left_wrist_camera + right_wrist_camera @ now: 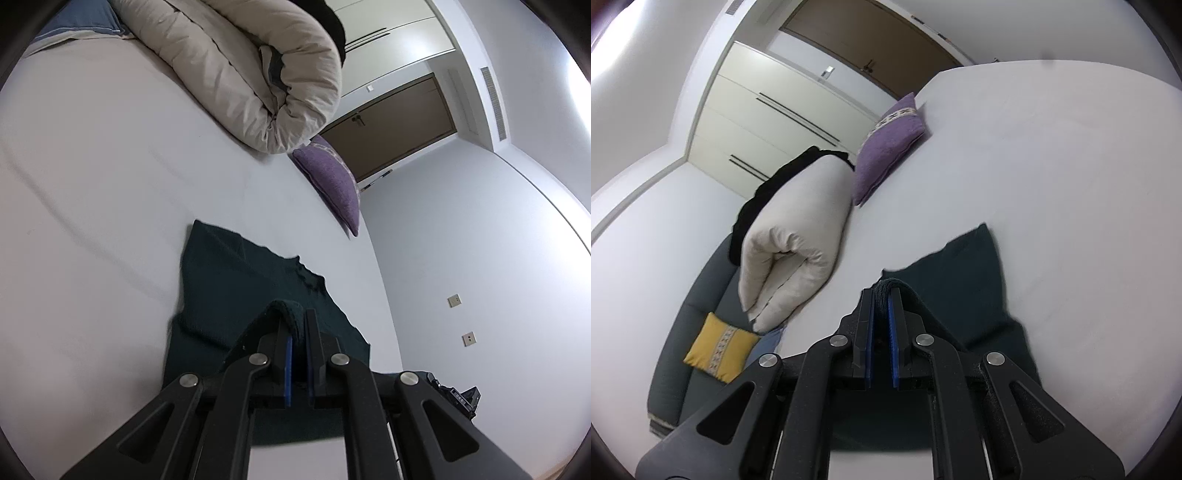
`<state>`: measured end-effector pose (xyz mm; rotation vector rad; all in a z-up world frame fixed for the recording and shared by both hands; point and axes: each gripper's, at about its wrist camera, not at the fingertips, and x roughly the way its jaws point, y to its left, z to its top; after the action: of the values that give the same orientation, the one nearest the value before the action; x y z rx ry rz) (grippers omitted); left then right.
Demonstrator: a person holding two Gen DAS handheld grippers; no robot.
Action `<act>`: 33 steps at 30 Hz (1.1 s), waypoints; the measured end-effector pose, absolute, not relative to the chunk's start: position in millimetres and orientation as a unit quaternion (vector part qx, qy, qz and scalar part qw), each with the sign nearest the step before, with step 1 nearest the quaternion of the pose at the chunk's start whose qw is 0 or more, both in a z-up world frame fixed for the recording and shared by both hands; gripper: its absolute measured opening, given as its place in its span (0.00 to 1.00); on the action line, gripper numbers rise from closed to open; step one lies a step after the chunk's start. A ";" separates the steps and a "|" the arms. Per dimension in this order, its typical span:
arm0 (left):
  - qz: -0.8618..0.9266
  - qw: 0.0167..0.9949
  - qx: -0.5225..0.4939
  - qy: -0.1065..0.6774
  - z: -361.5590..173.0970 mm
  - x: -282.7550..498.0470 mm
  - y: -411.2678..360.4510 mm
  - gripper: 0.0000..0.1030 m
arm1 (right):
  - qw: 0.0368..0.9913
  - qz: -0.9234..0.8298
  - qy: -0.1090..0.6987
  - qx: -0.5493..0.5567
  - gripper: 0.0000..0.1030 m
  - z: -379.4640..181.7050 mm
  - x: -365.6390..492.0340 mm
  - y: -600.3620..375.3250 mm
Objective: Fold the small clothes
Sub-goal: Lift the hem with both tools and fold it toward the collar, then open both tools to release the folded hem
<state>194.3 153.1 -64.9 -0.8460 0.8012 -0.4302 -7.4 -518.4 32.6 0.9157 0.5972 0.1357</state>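
A small dark green knitted cloth (pixel 236 288) lies on the white bed sheet (pixel 92 184), its near edge lifted at two points. The left gripper (pixel 297 325) is clamped on one bunched fold of it, and the right gripper (pixel 882 295) is pinched tight on another. Further along the bed sit a rolled beige duvet (pixel 240 66) and a purple cushion (pixel 332 181).

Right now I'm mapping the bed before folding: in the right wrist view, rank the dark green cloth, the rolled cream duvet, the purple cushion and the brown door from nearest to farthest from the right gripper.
1. Dark green cloth, pinched in the right gripper.
2. Rolled cream duvet, left.
3. Purple cushion, beyond it.
4. Brown door, behind the bed.
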 end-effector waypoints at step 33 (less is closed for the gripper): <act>-0.110 0.836 -0.343 0.414 -138.1 351.6 131.4 0.53 | 0.837 -0.069 0.342 0.422 0.57 -131.1 246.1 -529.2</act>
<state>351.6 131.4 -138.1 -0.7252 0.8765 -0.2319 246.1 -529.2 -131.1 0.8931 0.7248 -0.1454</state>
